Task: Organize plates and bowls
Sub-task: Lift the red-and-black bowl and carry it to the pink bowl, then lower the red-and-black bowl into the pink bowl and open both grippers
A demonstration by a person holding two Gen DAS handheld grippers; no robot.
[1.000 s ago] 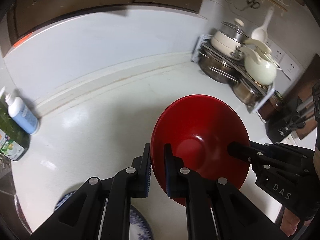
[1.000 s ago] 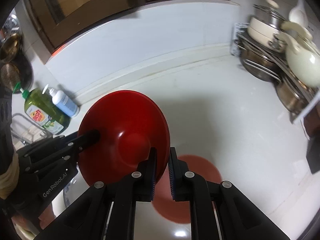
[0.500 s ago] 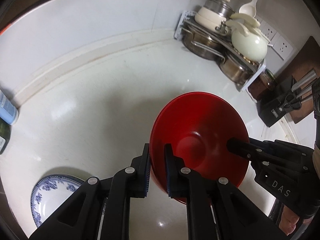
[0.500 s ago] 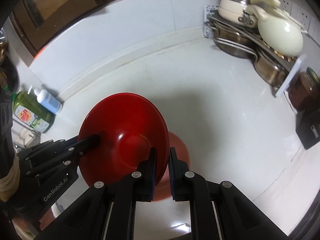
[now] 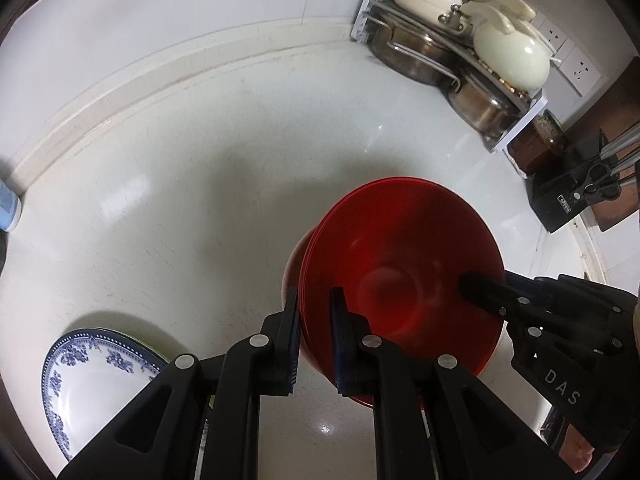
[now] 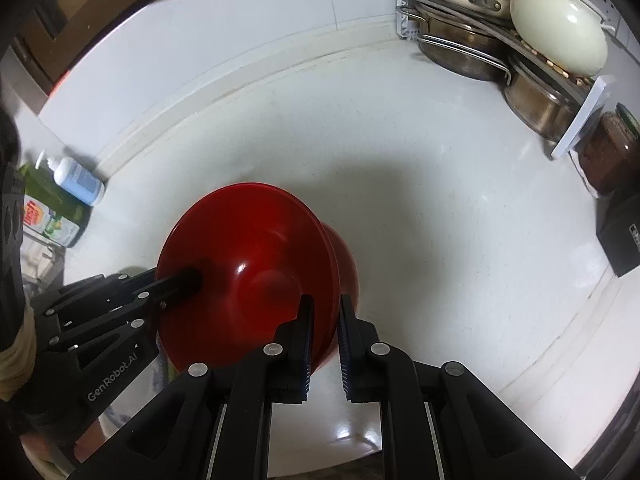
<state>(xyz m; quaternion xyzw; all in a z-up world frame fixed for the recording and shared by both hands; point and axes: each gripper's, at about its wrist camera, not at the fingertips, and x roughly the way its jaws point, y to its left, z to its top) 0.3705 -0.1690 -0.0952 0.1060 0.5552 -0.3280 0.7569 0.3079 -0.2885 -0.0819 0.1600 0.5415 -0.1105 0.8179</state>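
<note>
A red bowl (image 5: pixel 404 276) hangs between both grippers, low over the white counter. My left gripper (image 5: pixel 316 336) is shut on its near-left rim. My right gripper (image 6: pixel 324 336) is shut on the opposite rim, and its black fingers show at the right of the left wrist view (image 5: pixel 492 296). In the right wrist view the red bowl (image 6: pixel 248 272) sits directly over a second red bowl (image 6: pixel 346 264), whose side shows beneath it; I cannot tell if they touch. A blue-and-white patterned plate (image 5: pixel 100 380) lies on the counter at lower left.
A rack of steel pots and a cream kettle (image 5: pixel 508 52) stands at the back right corner. A black knife block (image 5: pixel 576 196) and a dark jar (image 6: pixel 608 152) are at the right. Soap bottles (image 6: pixel 76 180) stand at the far left by the wall.
Both grippers have carried the red bowl down and forward. It now sits right over the second red bowl. The patterned plate has come further into view.
</note>
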